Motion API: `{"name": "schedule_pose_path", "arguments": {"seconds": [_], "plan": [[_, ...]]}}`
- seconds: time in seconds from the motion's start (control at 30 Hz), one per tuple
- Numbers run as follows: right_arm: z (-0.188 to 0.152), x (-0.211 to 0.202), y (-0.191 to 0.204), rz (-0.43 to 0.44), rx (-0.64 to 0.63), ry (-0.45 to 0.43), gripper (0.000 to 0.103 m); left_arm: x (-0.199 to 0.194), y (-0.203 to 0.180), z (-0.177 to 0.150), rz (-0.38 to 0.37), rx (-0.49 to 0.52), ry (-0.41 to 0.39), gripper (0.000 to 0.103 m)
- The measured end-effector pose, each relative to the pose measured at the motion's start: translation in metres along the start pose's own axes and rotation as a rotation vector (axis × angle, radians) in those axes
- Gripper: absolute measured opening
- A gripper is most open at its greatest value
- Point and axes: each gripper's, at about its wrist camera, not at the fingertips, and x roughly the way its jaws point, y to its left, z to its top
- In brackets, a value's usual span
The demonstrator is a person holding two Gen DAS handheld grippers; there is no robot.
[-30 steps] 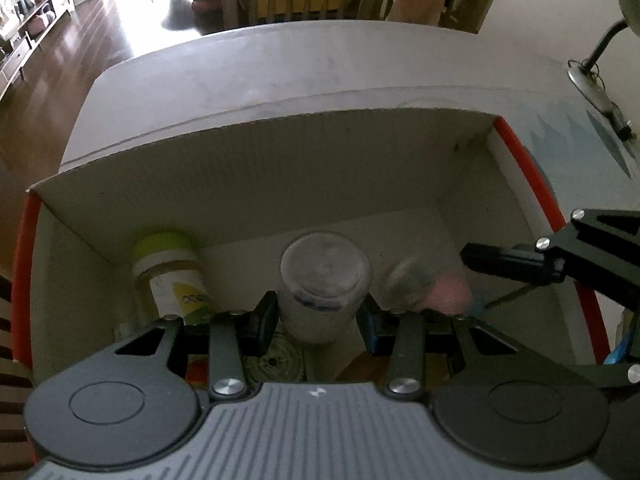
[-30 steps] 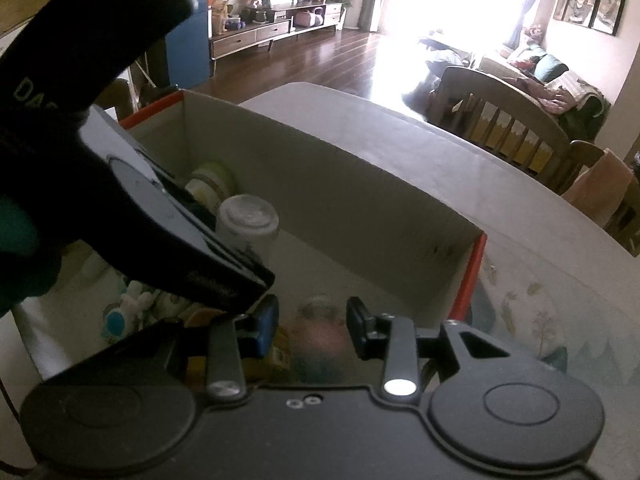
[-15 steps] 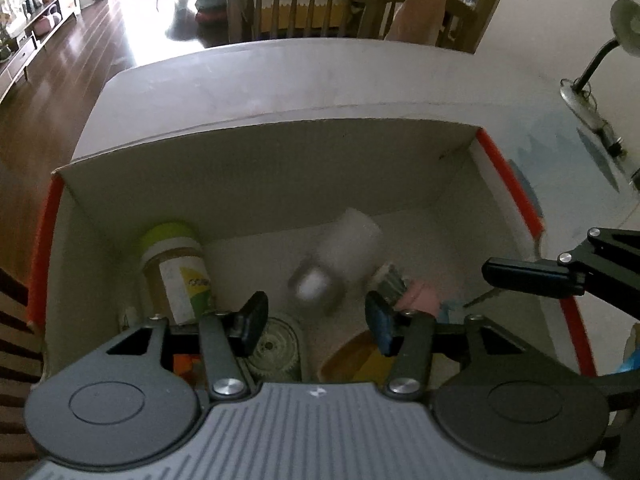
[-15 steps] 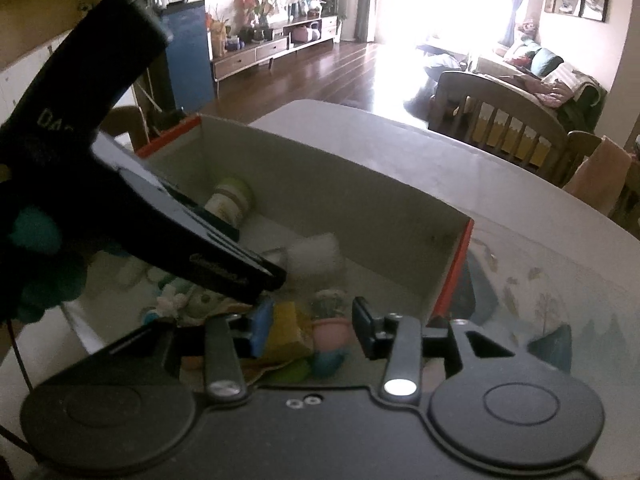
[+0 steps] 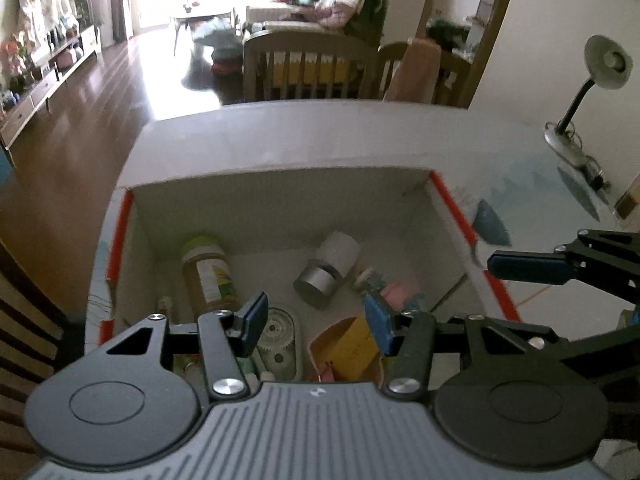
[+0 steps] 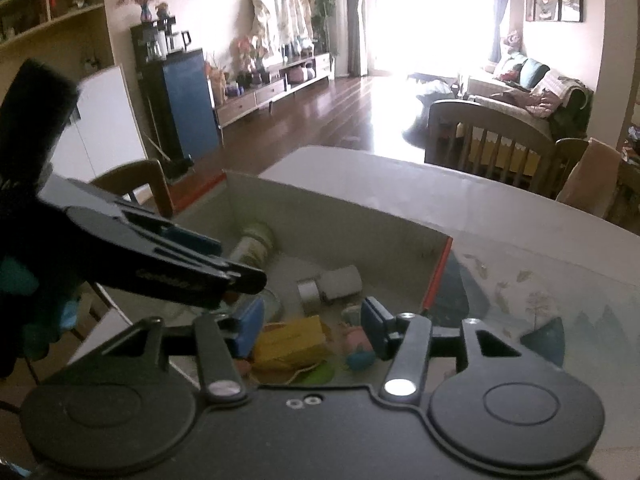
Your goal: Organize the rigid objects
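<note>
Pale worktop (image 5: pixel 280 136): open red-edged cardboard box (image 5: pixel 280 196) on it; desk lamp (image 5: pixel 576 92) far right.

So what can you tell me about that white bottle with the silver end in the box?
The white bottle is a short cylinder, plastic by the look of it, with a silver metallic end. It lies tipped on its side on the floor of the cardboard box, silver end toward the cameras. No gripper touches it; whether it touches the small items beside it is unclear.
</note>
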Motion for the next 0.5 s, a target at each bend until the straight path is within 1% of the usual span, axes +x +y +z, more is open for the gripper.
{"name": "schedule_pose_path", "arguments": {"seconds": [0.1,0.2,0.27,0.3,0.33,0.37,0.4,0.5], "plan": [[-0.001,-0.012,0.004,0.009,0.014,-0.023,0.057,-0.021,-0.003,-0.004,0.000,-0.002,-0.040,0.053],[-0.005,-0.022,0.007,-0.008,0.023,-0.059,0.060,-0.039,-0.006,-0.008,0.017,-0.005,-0.080,0.053],[-0.006,-0.027,0.008,0.000,0.035,-0.070,0.061,-0.051,-0.008,-0.011,0.032,-0.011,-0.104,0.053],[-0.007,-0.029,0.009,0.000,0.037,-0.075,0.063,-0.056,-0.008,-0.013,0.033,-0.014,-0.114,0.053],[-0.008,-0.031,0.009,0.000,0.037,-0.080,0.064,-0.061,-0.008,-0.015,0.031,-0.019,-0.125,0.058],[-0.009,-0.034,0.010,0.003,0.040,-0.084,0.065,-0.066,-0.008,-0.018,0.029,-0.021,-0.133,0.066],[-0.010,-0.036,0.010,0.008,0.044,-0.088,0.065,-0.070,-0.009,-0.020,0.030,-0.022,-0.142,0.067],[-0.013,-0.043,0.012,0.010,0.049,-0.100,0.067,-0.081,-0.009,-0.025,0.030,-0.030,-0.157,0.068]]}}
